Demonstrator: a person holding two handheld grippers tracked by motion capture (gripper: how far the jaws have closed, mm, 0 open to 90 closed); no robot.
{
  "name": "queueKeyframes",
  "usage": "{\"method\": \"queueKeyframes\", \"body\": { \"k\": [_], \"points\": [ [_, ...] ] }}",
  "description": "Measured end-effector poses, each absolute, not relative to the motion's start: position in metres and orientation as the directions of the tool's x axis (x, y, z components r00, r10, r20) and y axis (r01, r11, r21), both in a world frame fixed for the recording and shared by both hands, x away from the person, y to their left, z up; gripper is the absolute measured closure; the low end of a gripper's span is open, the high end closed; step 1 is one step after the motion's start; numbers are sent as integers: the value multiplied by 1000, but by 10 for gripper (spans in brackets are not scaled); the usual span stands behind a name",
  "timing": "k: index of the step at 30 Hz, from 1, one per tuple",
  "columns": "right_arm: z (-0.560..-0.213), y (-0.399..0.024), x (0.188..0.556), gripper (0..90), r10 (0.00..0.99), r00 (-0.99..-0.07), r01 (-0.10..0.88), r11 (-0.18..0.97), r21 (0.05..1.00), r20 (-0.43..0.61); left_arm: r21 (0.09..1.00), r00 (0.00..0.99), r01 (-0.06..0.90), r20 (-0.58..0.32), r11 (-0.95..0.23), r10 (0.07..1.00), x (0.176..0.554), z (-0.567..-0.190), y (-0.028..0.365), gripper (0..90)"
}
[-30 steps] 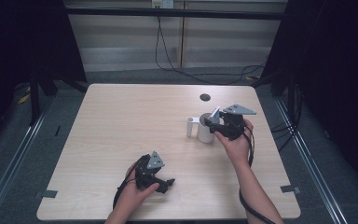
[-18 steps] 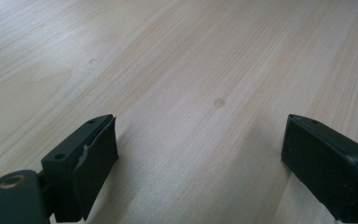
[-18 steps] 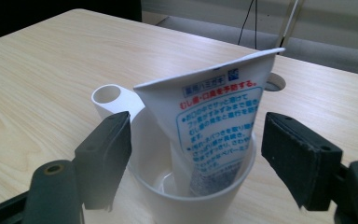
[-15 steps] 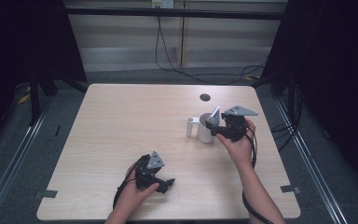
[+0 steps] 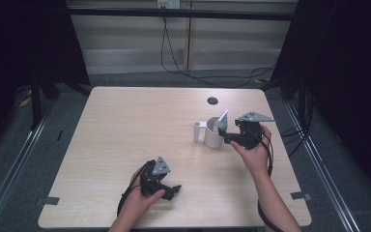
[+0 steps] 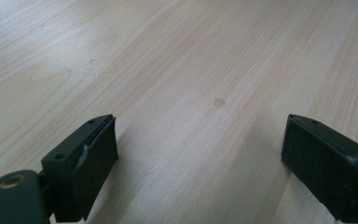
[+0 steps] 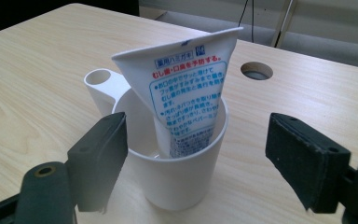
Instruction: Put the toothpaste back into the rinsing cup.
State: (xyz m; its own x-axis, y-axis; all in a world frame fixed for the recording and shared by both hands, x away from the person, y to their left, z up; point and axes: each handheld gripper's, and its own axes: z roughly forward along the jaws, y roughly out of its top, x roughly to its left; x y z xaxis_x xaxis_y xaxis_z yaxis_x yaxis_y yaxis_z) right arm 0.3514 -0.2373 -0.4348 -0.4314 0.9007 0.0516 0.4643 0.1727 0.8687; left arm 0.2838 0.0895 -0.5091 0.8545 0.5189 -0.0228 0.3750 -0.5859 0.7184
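A white cup (image 5: 212, 138) (image 7: 177, 182) with a side handle (image 7: 100, 81) stands right of the table's middle. A white toothpaste tube with blue print (image 5: 221, 120) (image 7: 186, 98) leans inside it, crimped end up. My right gripper (image 5: 223, 134) (image 7: 198, 158) sits just right of the cup. Its jaws have just been opening and now stand wide on either side of the cup's near wall, touching nothing. My left gripper (image 5: 171, 189) (image 6: 200, 158) rests near the front edge, open, with bare wood between its jaws.
The light wooden table (image 5: 125, 125) has a round cable hole (image 5: 212, 101) (image 7: 256, 71) behind the cup. Dark floor, rails and trailing cables surround the table.
The right gripper's jaws have spread apart and the hand has eased slightly right, away from the cup. The tube stays in the cup. The left hand has not moved.
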Motion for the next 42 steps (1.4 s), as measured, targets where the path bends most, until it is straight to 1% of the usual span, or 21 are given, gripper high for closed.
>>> {"method": "queueKeyframes", "body": {
  "k": [36,42],
  "points": [
    [-458,-257,320,196,873,-482,488,203,849,68,718,854,375,-23,-586,519,284,-509,89,103],
    [-463,-258,315,195,867,-494,491,223,842,59,718,854,375,-23,-586,519,284,-509,89,103]
  ]
}}
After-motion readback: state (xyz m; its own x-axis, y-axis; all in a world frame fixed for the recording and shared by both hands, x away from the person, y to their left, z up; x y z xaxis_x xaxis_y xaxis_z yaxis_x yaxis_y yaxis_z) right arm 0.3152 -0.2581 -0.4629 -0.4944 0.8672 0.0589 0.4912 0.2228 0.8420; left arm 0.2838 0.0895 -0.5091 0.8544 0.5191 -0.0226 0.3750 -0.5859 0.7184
